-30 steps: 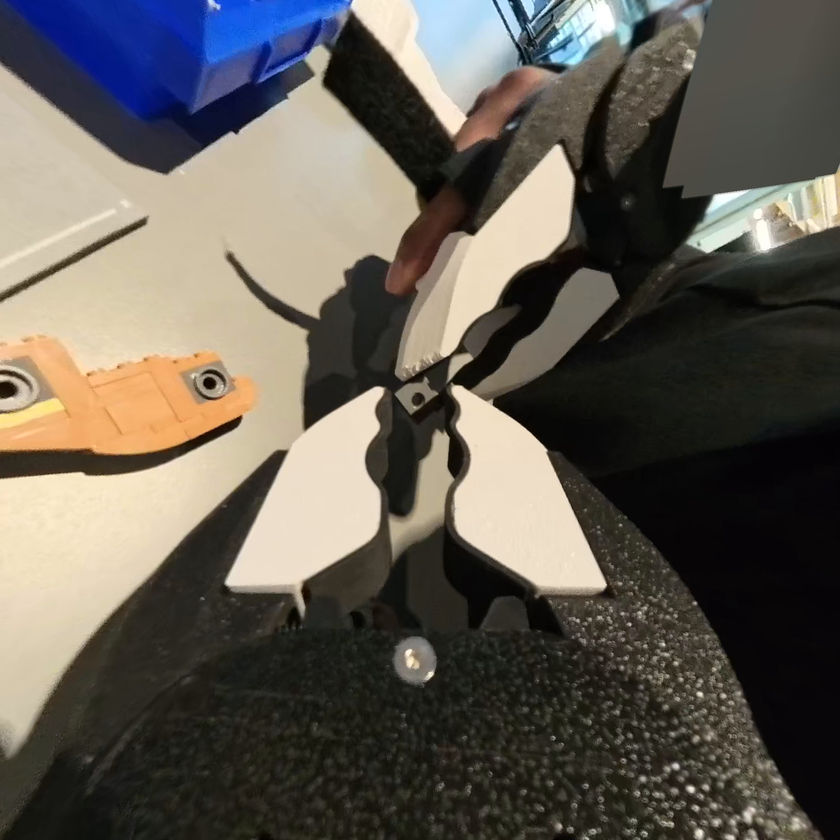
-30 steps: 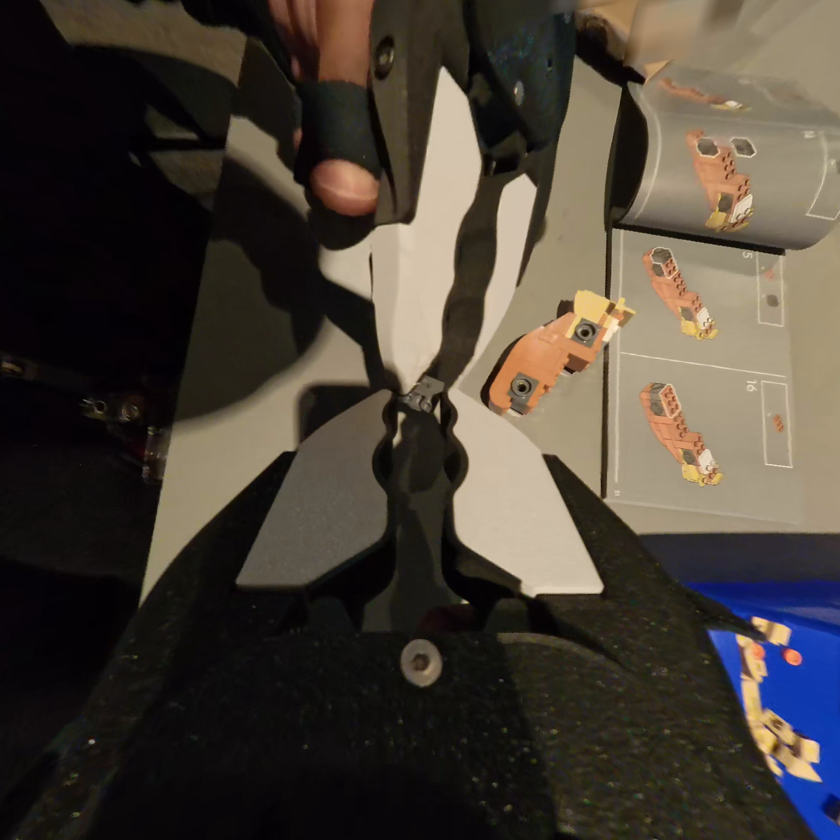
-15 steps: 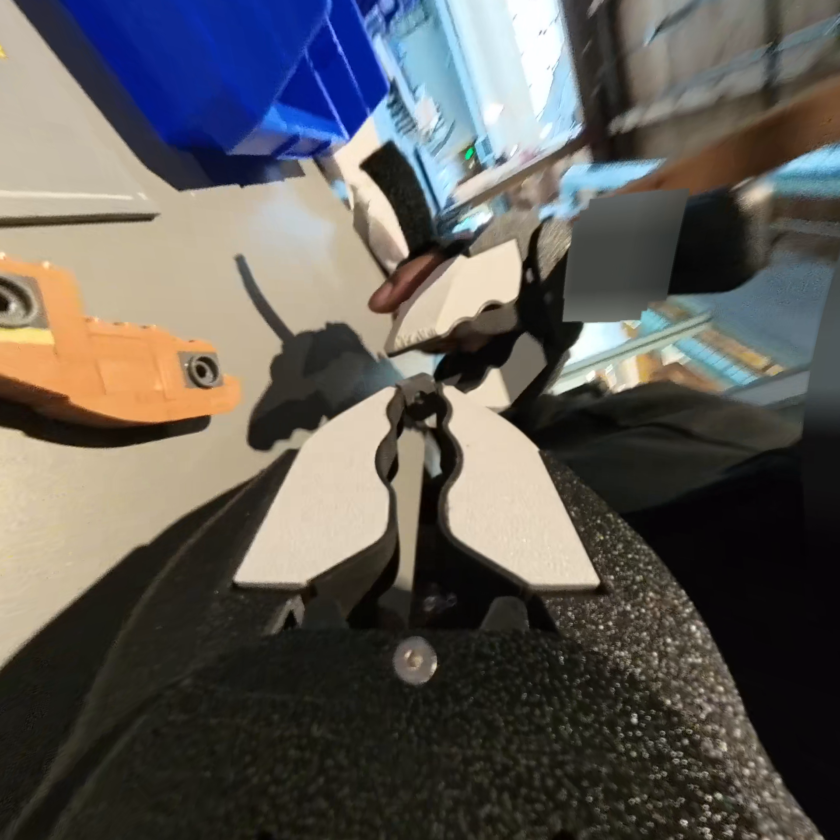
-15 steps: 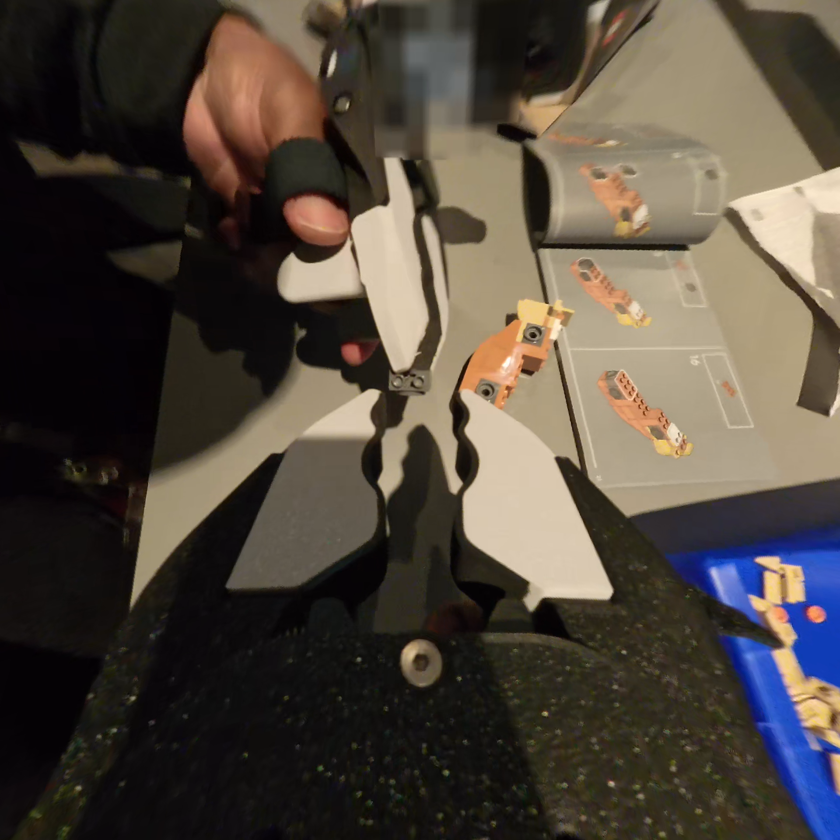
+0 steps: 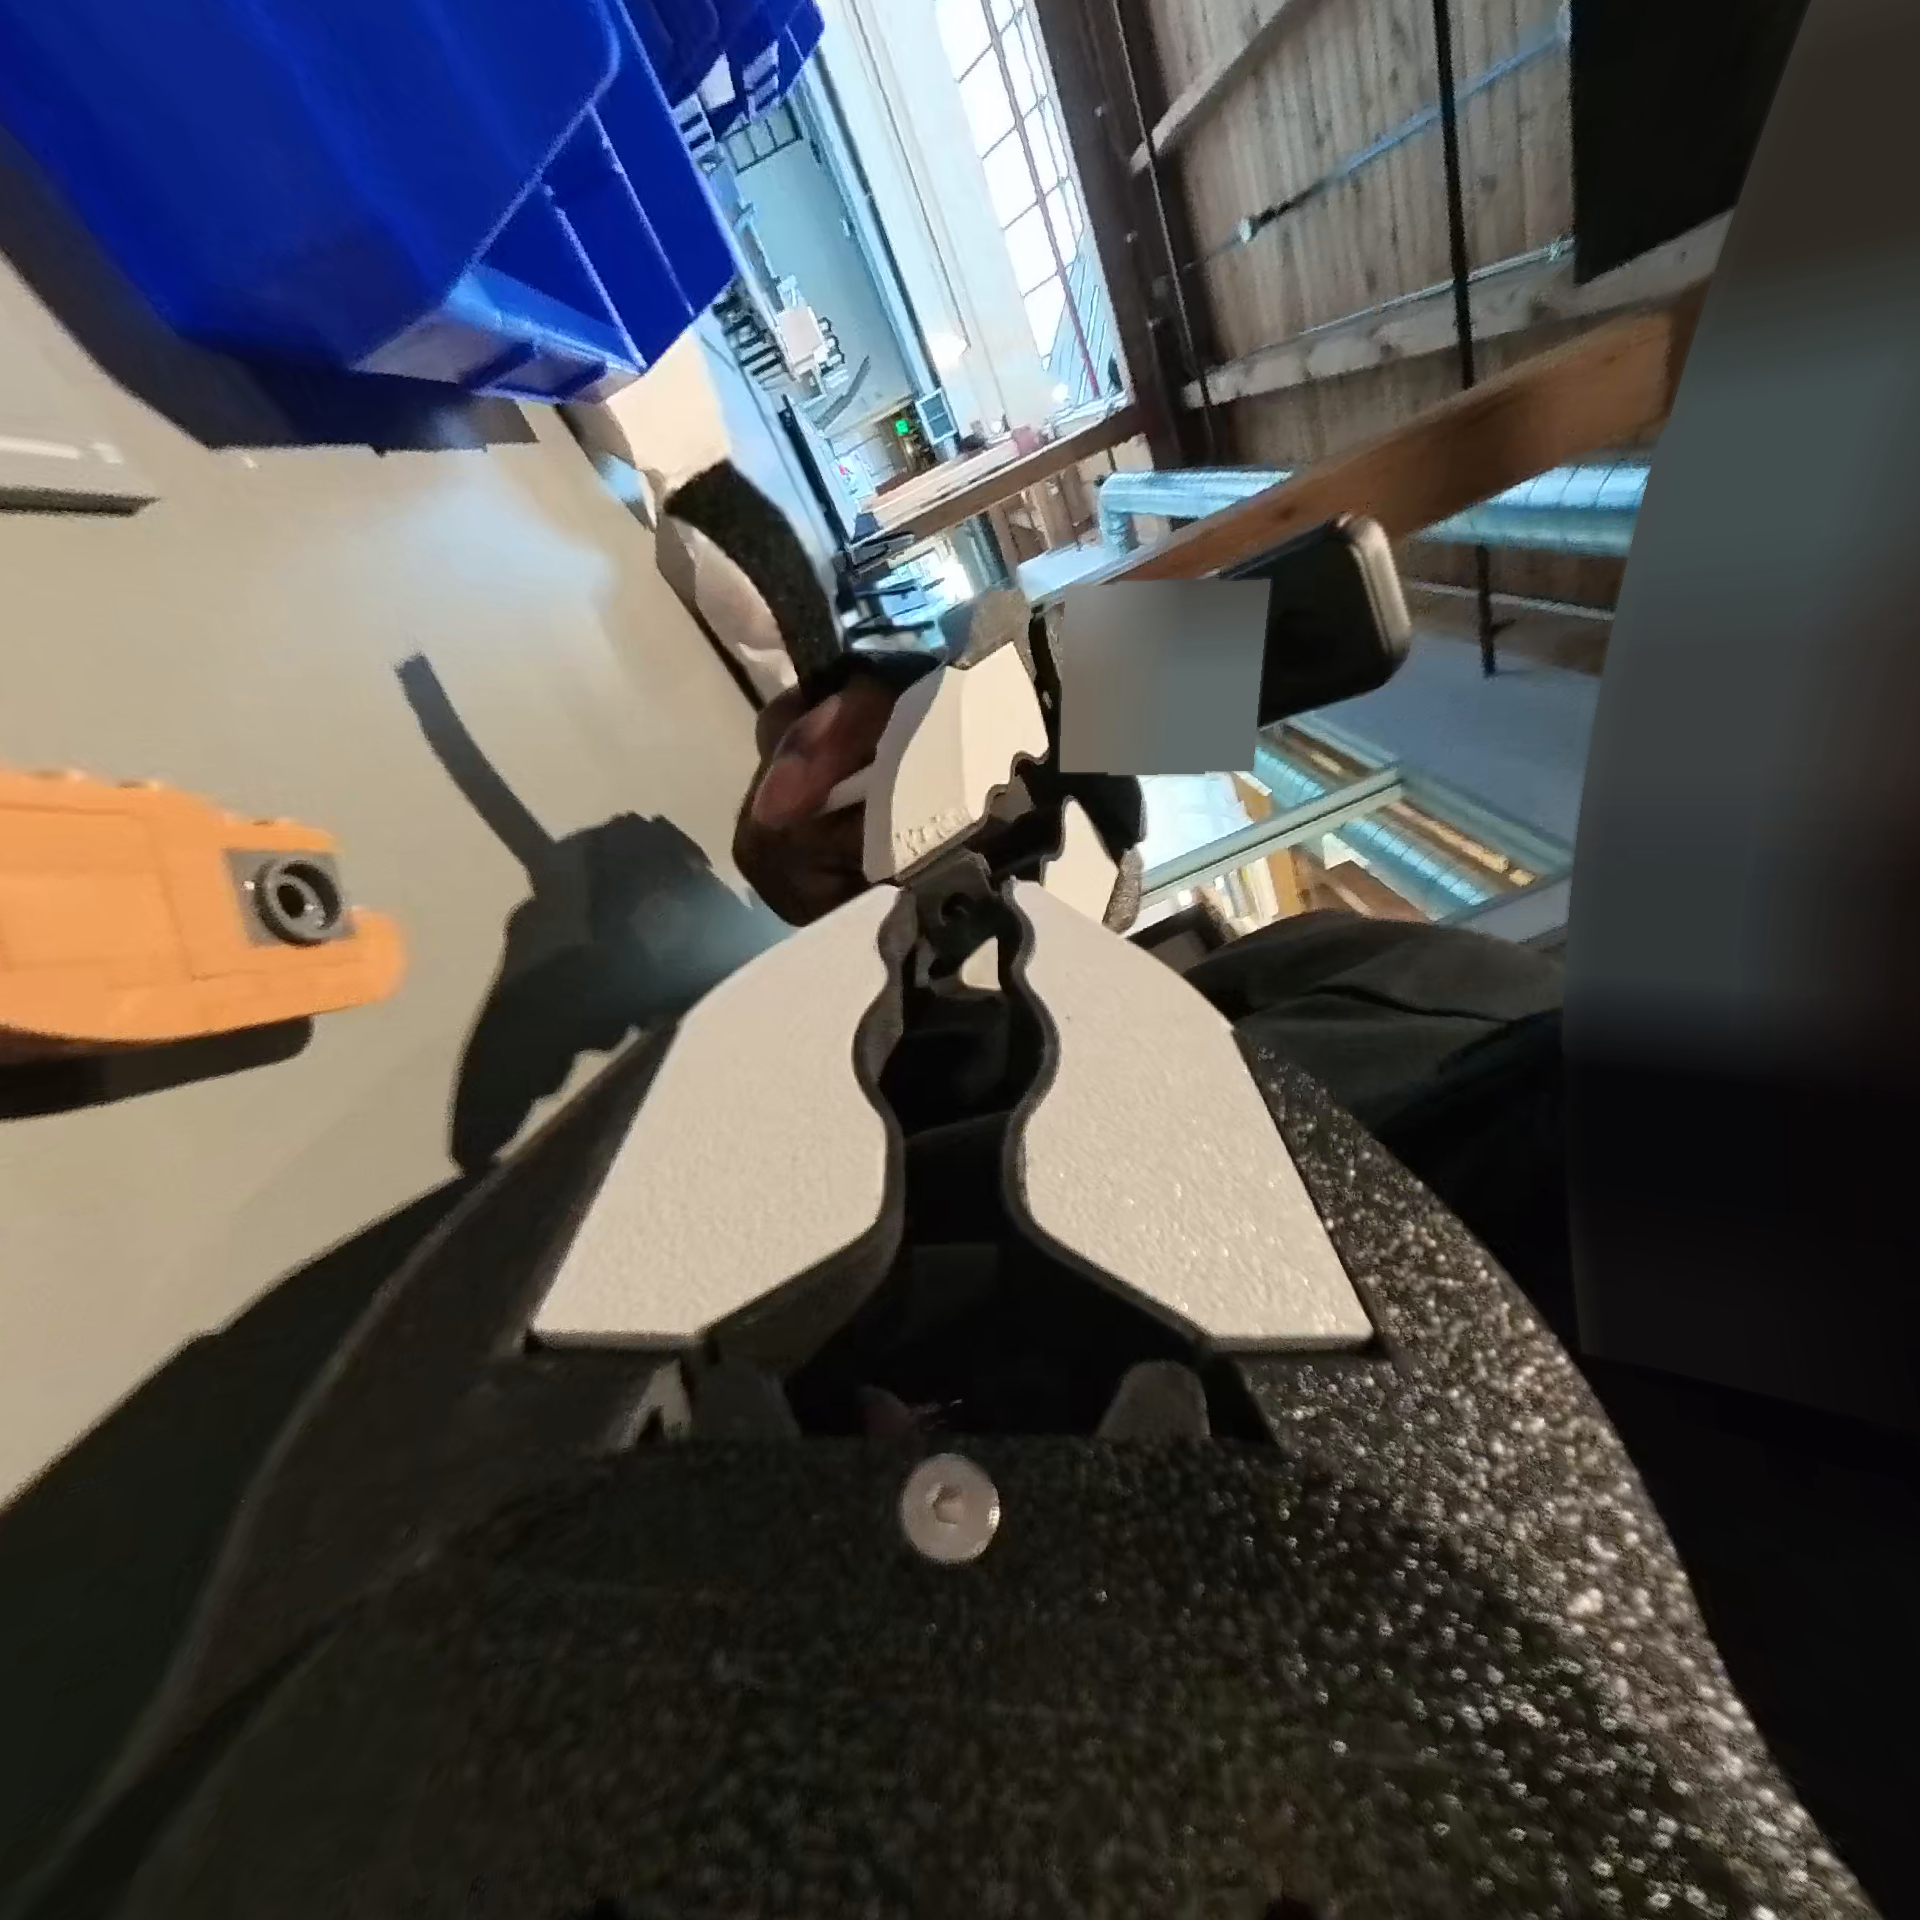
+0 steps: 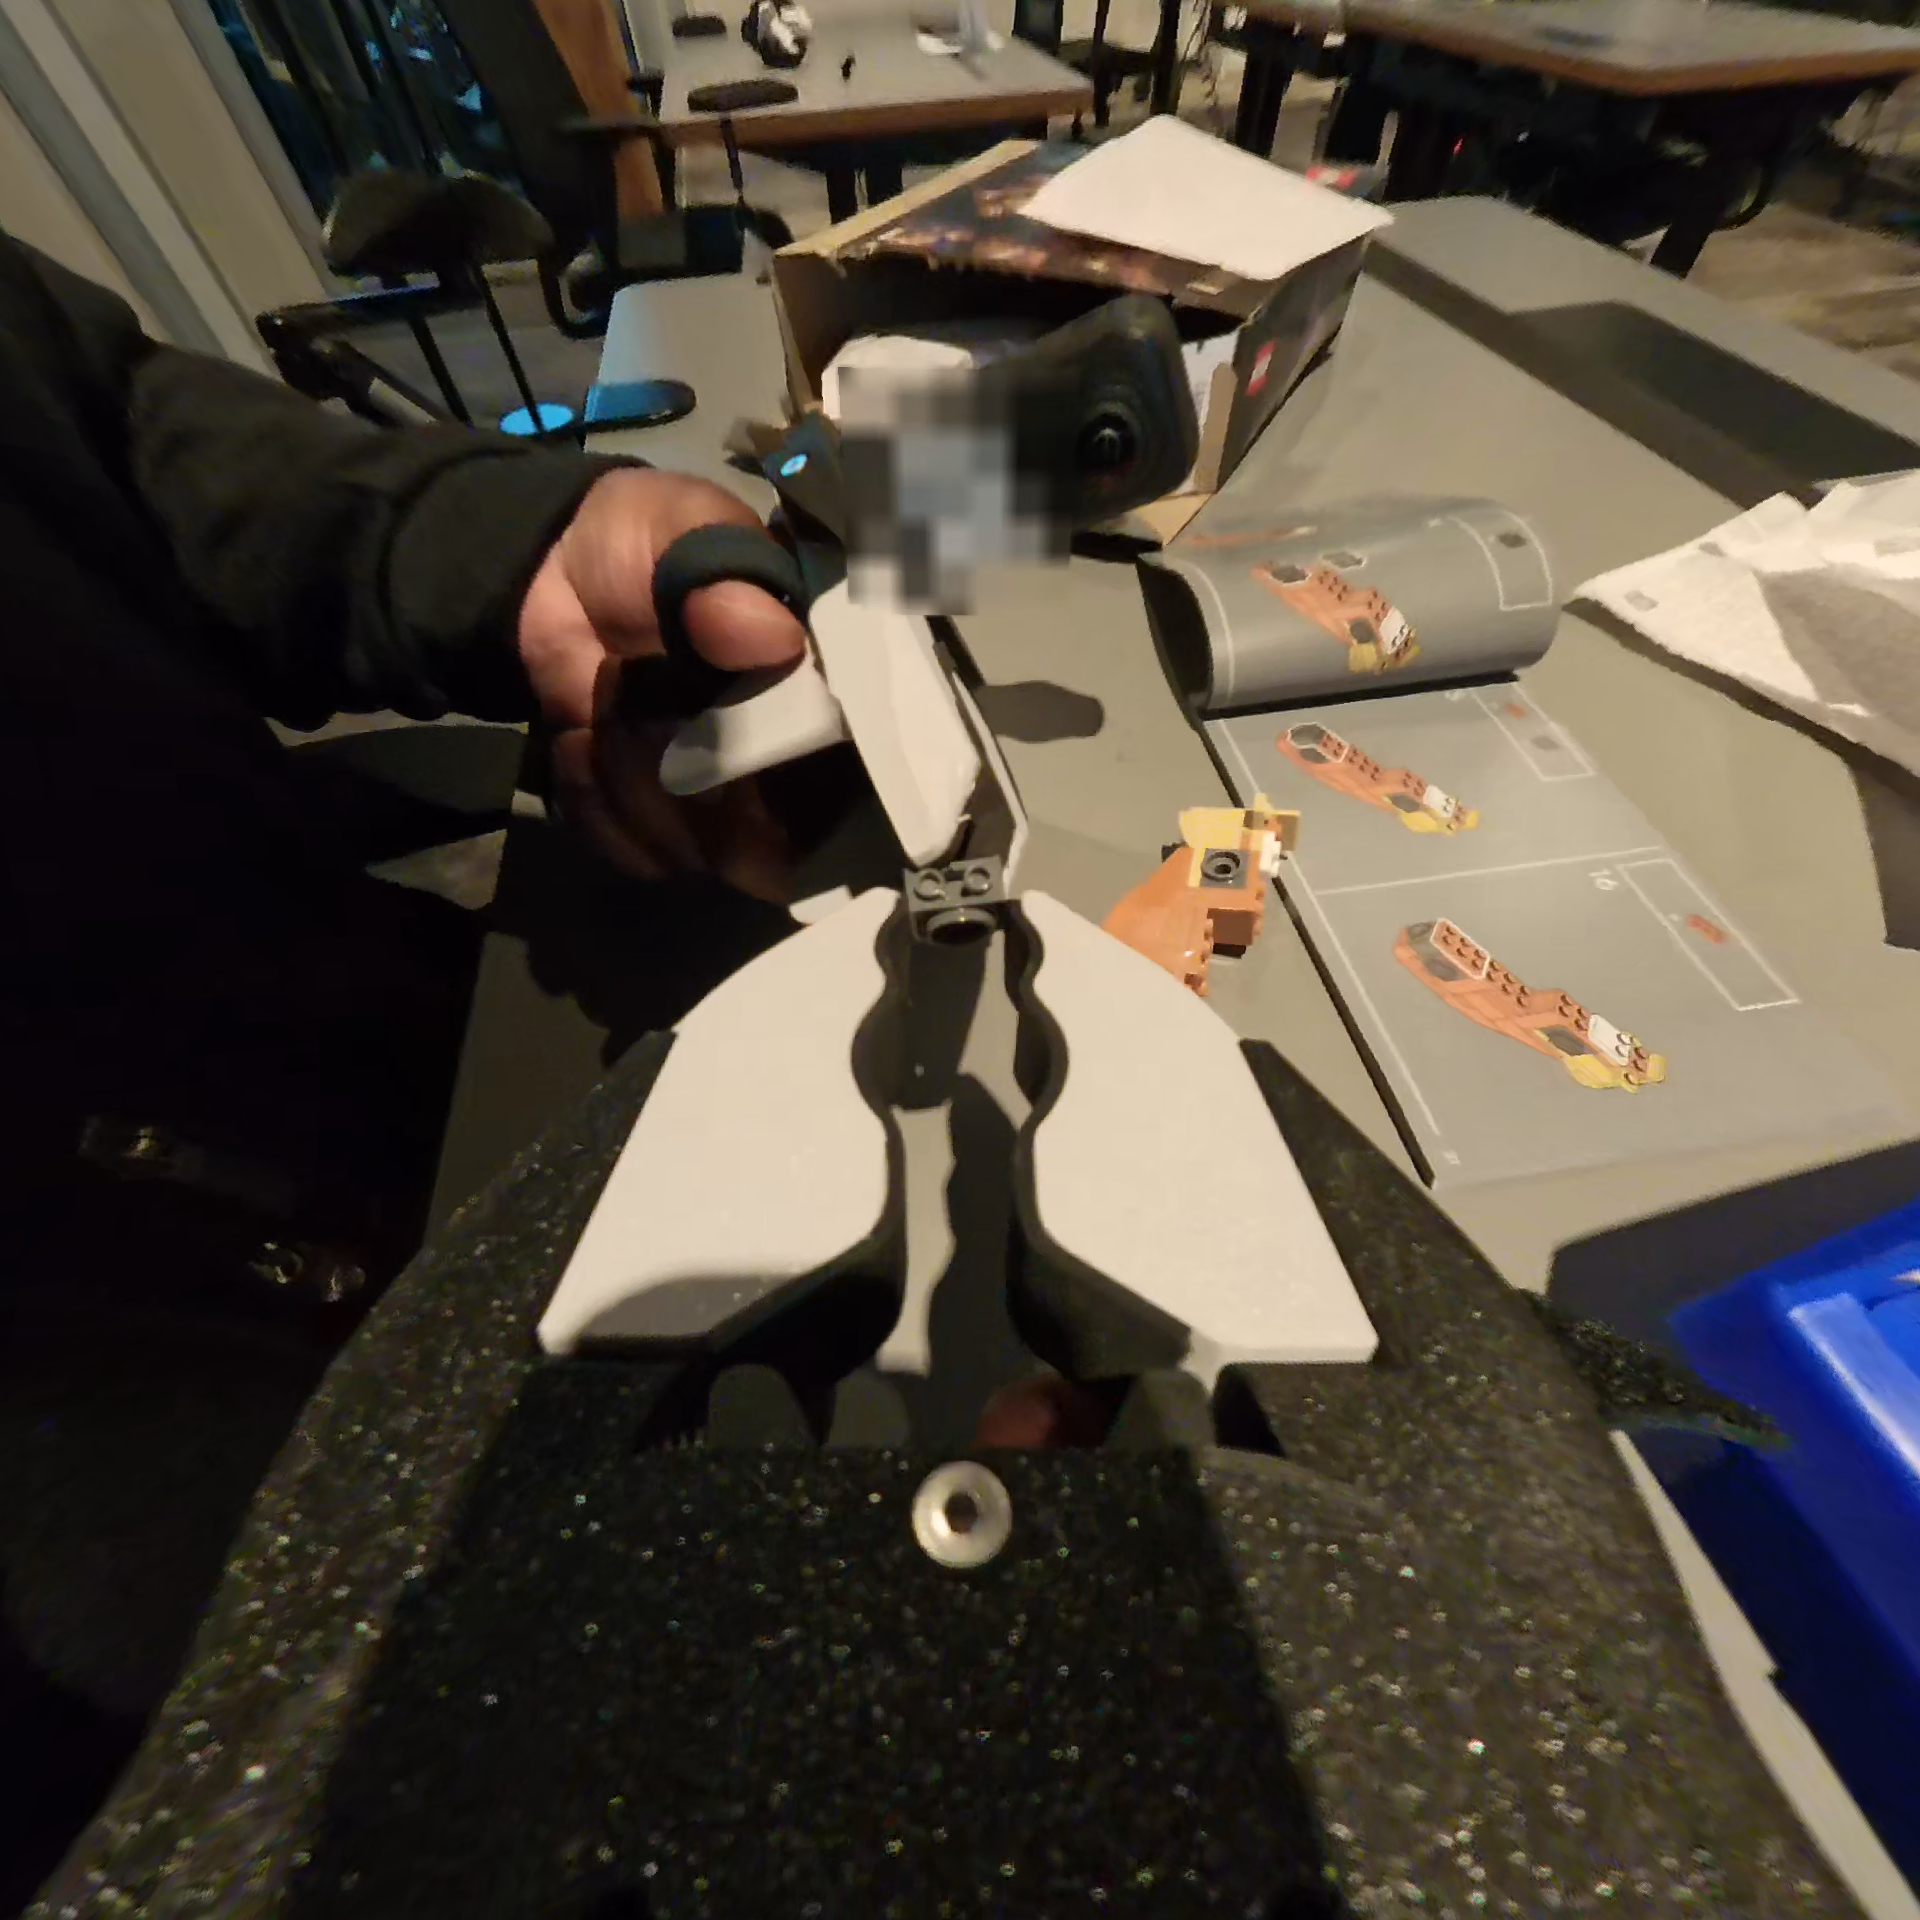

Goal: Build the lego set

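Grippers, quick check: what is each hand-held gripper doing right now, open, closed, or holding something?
Left hand-held gripper: closed on the small dark grey brick.
Right hand-held gripper: open, tips either side of that brick, not clearly pinching.

Bright window glare left view; dim right view, blurred edges

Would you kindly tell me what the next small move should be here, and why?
Probably close the right tongs gently on the small dark grey lego brick. The left tongs pinch it at their tips, and the right tongs' fingers flank it, though contact is unclear. A second grip would let it be turned before it goes to the orange brick model.
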Demonstrator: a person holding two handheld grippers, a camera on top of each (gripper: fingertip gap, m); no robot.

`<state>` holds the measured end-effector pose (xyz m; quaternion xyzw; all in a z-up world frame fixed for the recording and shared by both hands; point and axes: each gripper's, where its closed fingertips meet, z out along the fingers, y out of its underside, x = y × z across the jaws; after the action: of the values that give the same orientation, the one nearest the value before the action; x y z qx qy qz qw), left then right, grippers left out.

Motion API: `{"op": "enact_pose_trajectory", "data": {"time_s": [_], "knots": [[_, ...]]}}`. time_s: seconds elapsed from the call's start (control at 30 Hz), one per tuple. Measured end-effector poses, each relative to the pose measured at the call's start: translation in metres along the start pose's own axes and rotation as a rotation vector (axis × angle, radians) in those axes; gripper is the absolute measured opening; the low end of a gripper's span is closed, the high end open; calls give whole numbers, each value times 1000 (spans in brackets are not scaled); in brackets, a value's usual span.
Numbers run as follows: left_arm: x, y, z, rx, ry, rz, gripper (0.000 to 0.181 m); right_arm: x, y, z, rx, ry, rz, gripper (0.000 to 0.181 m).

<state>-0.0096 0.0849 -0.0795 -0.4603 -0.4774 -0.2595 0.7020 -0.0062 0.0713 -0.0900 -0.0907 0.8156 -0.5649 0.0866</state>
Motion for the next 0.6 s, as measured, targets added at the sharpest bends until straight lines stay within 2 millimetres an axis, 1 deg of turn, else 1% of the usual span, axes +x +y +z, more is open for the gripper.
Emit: {"op": "enact_pose_trajectory", "data": {"time_s": [0.07, 0.13, 0.2, 0.23, 0.3, 0.37, 0.4, 0.47, 0.53, 0.6], "knots": [[0, 1, 0, -16, -18, 42, 16, 1, 0, -1, 17, 4, 23, 17], [-3, -3, -3, -36, -63, 106, 24, 3, 1, -5, 36, 9, 55, 16], [-7, -13, -15, -77, -143, 227, 29, 8, 2, -10, 45, 20, 76, 16], [-12, -22, -25, -100, -214, 314, 31, 10, 4, -13, 42, 26, 82, 16], [-24, -48, -50, -162, -389, 505, 36, 13, 9, -18, 29, 34, 88, 17], [-32, -72, -71, -280, -544, 693, 36, 14, 14, -20, 13, 36, 89, 17], [-35, -78, -77, -365, -593, 772, 36, 14, 16, -20, 6, 35, 90, 17], [-44, -79, -79, -561, -634, 894, 37, 14, 19, -20, 0, 34, 91, 17], [-57, -72, -73, -754, -637, 1012, 34, 14, 22, -18, -1, 34, 94, 17], [-75, -64, -67, -942, -622, 1130, 32, 13, 23, -16, 0, 31, 100, 17]]}}
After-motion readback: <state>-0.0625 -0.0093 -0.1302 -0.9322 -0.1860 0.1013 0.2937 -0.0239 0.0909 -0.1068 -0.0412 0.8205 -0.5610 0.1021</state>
